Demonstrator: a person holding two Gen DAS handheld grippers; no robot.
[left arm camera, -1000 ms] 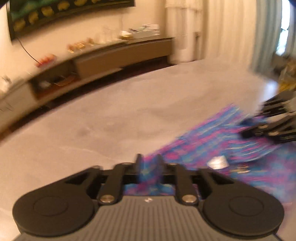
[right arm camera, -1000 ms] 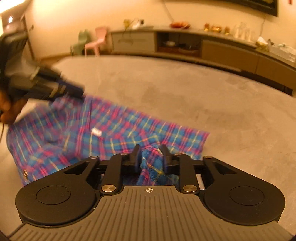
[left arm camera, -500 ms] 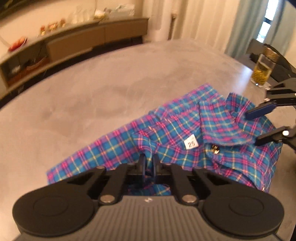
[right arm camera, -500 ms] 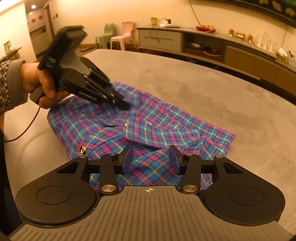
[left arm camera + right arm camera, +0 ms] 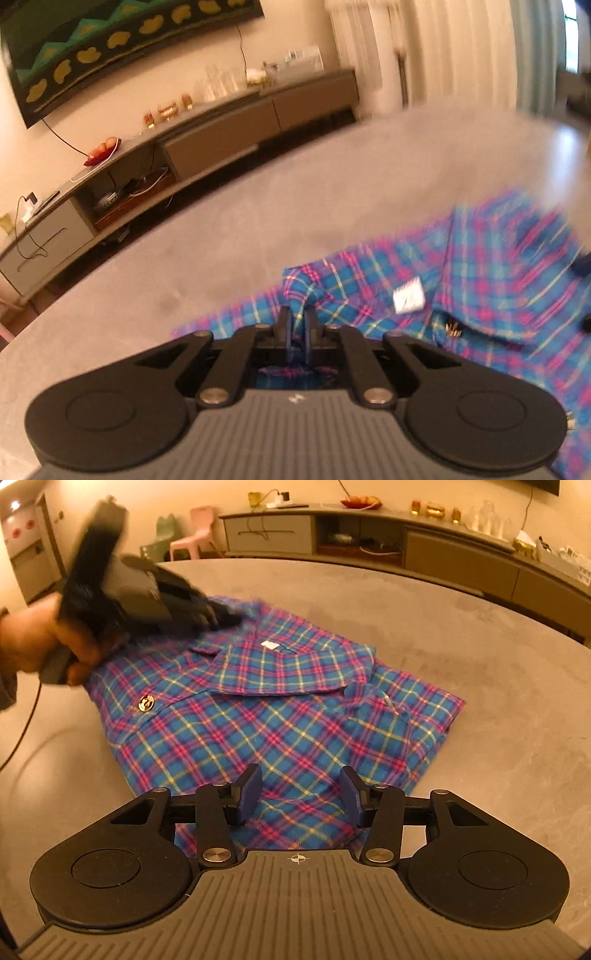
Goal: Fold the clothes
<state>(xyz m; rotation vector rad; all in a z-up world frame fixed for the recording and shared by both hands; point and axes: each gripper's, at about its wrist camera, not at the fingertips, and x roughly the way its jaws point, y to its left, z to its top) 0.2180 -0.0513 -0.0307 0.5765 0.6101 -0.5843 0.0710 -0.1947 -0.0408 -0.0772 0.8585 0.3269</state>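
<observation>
sideboard (image 5: 461,554) beyond table (image 5: 480,646); plaid shirt (image 5: 280,716) between.

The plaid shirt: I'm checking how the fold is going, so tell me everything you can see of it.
The plaid shirt is soft woven cloth in blue, pink and yellow checks, lying partly folded on the grey table. Its collar is up, with a white tag and a gold button. The left gripper is shut on a raised pinch of fabric; the right gripper hovers over the near edge, jaws opening, gripping nothing.
</observation>
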